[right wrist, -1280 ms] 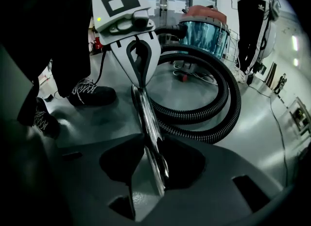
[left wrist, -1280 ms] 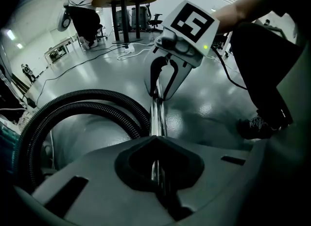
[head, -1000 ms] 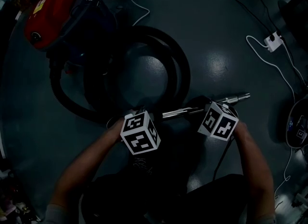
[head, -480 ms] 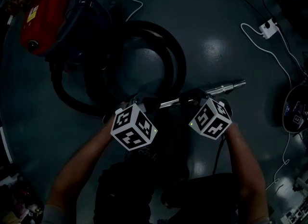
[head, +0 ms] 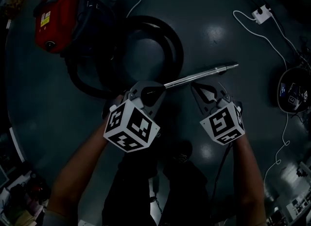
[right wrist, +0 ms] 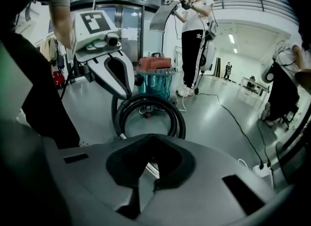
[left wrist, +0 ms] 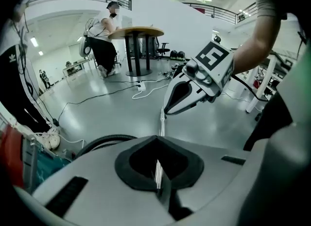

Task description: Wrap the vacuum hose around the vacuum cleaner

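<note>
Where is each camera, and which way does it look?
Head view: on the head, facing down at hose, vacuum cleaner; shows left forearm, right forearm, left gripper, right gripper.
Left gripper view: on left gripper, facing right gripper past own shut jaws.
Right gripper view: on right gripper, facing vacuum cleaner, left gripper past shut jaws.
Shared: metal tube, all three.

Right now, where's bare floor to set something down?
Bare: the floor between the wand and the power strip; also the lower-left stretch below the vacuum. Crowded: upper left, where the hose coils against the vacuum.
</note>
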The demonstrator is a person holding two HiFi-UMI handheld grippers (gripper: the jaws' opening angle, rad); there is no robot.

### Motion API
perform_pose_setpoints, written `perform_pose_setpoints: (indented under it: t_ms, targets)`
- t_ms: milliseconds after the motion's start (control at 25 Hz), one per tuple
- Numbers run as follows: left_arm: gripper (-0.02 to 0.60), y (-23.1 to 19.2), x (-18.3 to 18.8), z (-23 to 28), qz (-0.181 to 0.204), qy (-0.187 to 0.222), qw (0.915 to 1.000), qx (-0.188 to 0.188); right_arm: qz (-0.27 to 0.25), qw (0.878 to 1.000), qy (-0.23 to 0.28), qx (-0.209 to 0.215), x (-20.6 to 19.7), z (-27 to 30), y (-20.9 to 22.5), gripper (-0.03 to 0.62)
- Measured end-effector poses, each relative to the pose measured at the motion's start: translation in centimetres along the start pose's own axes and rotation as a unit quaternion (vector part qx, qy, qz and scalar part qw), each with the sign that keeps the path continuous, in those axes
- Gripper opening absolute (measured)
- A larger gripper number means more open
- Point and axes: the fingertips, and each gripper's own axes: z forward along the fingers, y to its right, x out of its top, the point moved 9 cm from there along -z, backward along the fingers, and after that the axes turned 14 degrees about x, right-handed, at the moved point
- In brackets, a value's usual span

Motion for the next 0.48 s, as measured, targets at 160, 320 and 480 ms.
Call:
perform_pose_setpoints:
  t_ms: [160,320,480]
  targets:
    - [0.008,0.4,4.5,-5.2,0.0,0.017,0.9999,-0.004,0.034,0.999,0.035,-0.012,3.8,-6.0,-2.7,0.005]
    - [0.008,1.3,9.4,-11.4,-0.009,0.047,0.9987,-0.018,0.09,0.992,0.074,-0.04,7.6,-13.1,-6.4,0.005]
    - [0.008,2.4,14.7,-17.8,-0.015,0.075,0.997,-0.013,0.125,0.984,0.107,-0.074,11.3,-20.7,-10.0,0.005]
